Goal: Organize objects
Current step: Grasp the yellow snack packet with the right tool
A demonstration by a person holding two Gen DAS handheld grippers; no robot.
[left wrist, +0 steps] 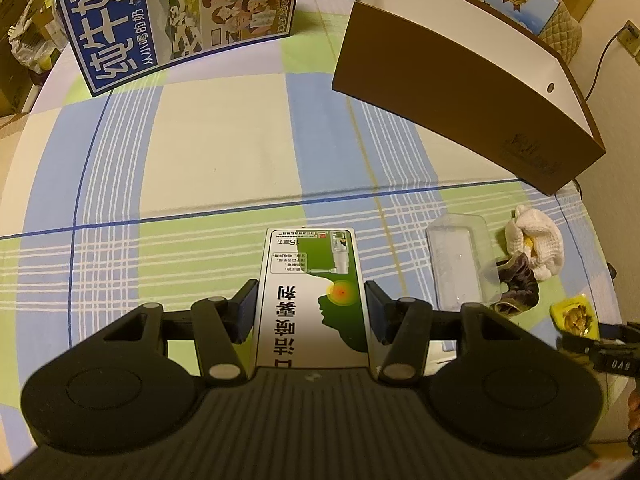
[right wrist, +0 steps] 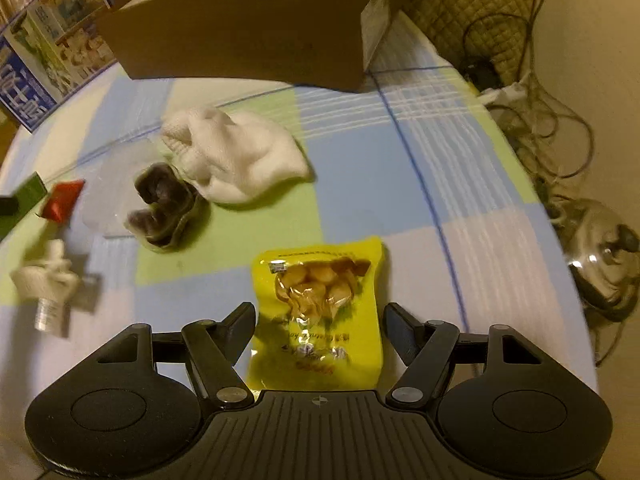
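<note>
In the left wrist view my left gripper [left wrist: 311, 306] is shut on a green-and-white medicine box [left wrist: 312, 296], which sticks out forward between the pads above the checked tablecloth [left wrist: 224, 152]. In the right wrist view a yellow snack packet [right wrist: 320, 300] lies flat between the fingers of my right gripper [right wrist: 320, 320], whose jaws press its two side edges. The packet looks sharp while the table around it is blurred. The open brown cardboard box [left wrist: 460, 92] stands at the far right; it appears again as the brown cardboard box [right wrist: 248, 28] straight ahead of the right gripper.
A white cloth [right wrist: 236, 156], a dark crumpled item [right wrist: 160, 208], a clear plastic tray [left wrist: 460, 260], a red scrap [right wrist: 62, 200] and a white fitting [right wrist: 48, 284] lie on the table. A blue milk carton case [left wrist: 160, 16] stands at the back left. Cables [right wrist: 532, 92] hang beyond the right edge.
</note>
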